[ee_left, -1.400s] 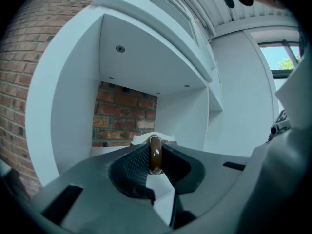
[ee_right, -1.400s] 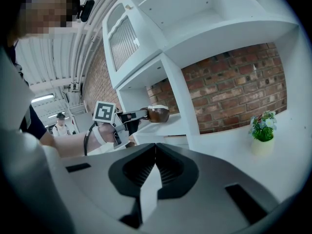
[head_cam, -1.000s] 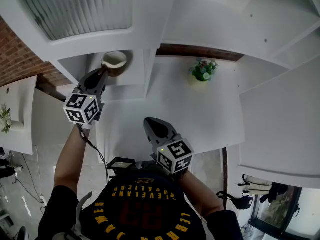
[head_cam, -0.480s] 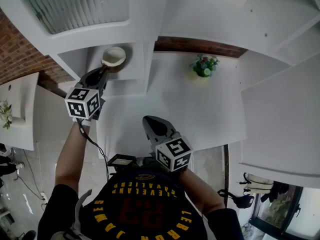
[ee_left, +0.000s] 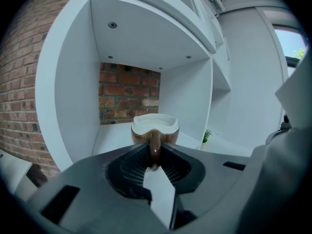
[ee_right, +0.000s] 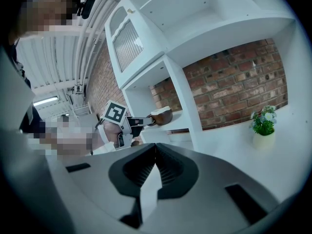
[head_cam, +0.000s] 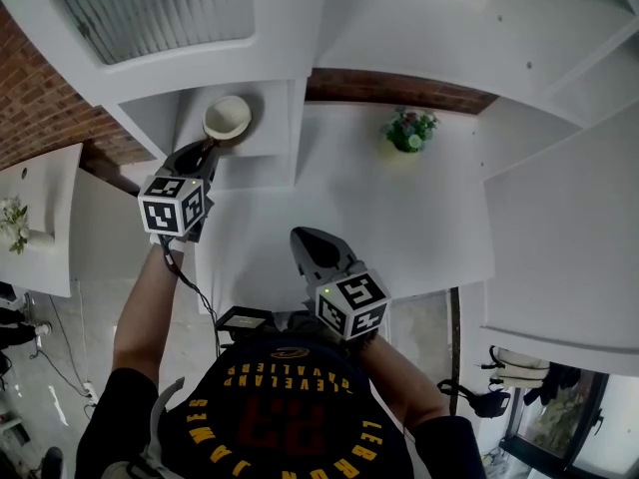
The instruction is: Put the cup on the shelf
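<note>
White shelf (ee_left: 114, 135) backed by brick, far left: your left gripper (ee_left: 154, 156) pinches the brown cup (ee_left: 155, 129) by its handle inside the cubby. Your right gripper (ee_right: 155, 152) idles, jaws together and empty. Next, probably: lower, then release.

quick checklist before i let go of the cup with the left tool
1. Grip: left tool shut on the handle of the brown cup with white inside: ok.
2. Place: cup inside the white shelf compartment: ok.
3. Pose: cup upright, rim level: ok.
4. Support: cup base resting on the compartment floor: cannot tell, the tool hides it.
5. Other side: right tool shut, empty, away from the compartment: ok.
</note>
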